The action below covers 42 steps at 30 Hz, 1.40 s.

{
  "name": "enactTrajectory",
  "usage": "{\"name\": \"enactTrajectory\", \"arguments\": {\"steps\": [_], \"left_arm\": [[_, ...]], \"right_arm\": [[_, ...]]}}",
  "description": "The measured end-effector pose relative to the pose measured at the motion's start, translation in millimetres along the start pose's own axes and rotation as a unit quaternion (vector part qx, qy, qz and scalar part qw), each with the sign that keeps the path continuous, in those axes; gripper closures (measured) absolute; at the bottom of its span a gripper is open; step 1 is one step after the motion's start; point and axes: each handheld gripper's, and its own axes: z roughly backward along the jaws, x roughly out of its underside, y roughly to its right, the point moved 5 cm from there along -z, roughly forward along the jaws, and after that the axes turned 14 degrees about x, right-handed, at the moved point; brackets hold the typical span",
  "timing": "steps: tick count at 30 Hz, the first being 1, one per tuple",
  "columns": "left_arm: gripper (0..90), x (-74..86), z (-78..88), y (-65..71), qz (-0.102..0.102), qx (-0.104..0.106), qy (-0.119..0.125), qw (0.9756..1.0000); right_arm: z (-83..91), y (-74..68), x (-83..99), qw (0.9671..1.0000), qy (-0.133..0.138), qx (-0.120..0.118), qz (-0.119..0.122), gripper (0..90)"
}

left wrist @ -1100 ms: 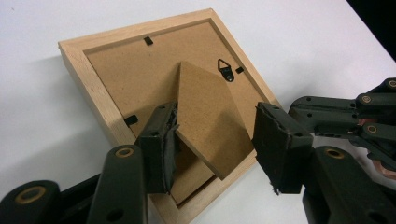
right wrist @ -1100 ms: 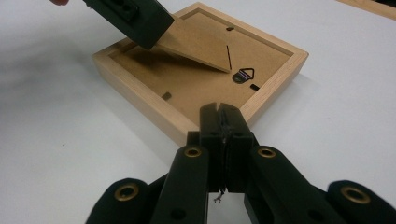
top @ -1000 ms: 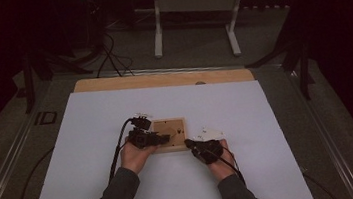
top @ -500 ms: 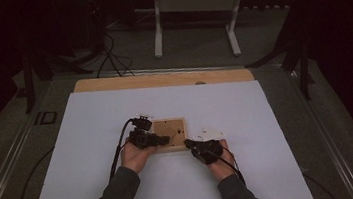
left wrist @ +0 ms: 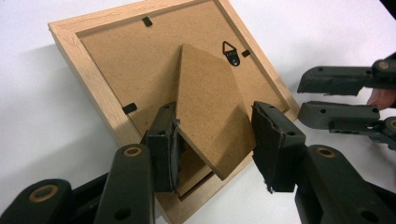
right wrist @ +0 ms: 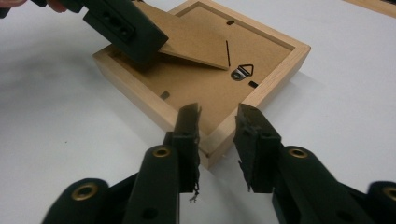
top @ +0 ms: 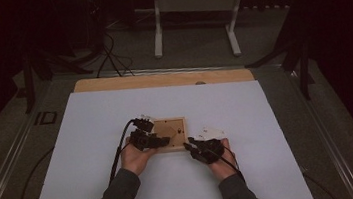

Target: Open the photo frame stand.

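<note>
While the picture frame [left wrist: 140, 88] is lying face down on the bench [top: 91, 119], the left gripper [left wrist: 215, 140] is straddling its raised stand [left wrist: 210, 107], jaws apart; the right gripper [right wrist: 217, 140], jaws parted, is bracketing a corner, likely steadying next.

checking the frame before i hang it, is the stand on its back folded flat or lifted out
Lifted out. The stand tilts up off the backing board of the picture frame, its free end raised between the left hand-held gripper jaws.
</note>
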Motion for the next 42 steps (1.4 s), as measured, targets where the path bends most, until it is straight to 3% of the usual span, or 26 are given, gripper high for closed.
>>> {"name": "enactTrajectory", "arguments": {"steps": [11,19,26,34,39,42], "left_arm": [[54.6,6.9,1.0,9.5,-0.048,-0.031,0.01,0.9983],[54.6,14.3,2.4,16.9,-0.096,-0.055,0.016,0.9938],[54.6,20.6,2.9,20.0,-0.113,-0.064,0.028,0.9911],[54.6,30.8,6.5,22.6,-0.122,-0.075,0.047,0.9886],[54.6,39.0,10.1,24.6,-0.144,-0.091,0.056,0.9838],[54.6,40.4,10.5,24.4,-0.147,-0.092,0.059,0.9831]], "right_arm": [[5.4,7.1,-5.3,0.9998,0.005,-0.01,-0.014,57.2],[10.1,12.6,-9.9,0.9995,0.01,-0.013,-0.026,56.8],[9.8,15.2,-12.8,0.9996,0.01,-0.01,-0.025,56.7],[13.7,24.5,-18.5,0.9992,0.009,0.0,-0.04,52.0],[13.8,23.0,-25.3,0.9993,0.012,-0.007,-0.036,52.0],[12.2,21.5,-27.9,0.9994,0.009,-0.011,-0.032,51.9]]}}
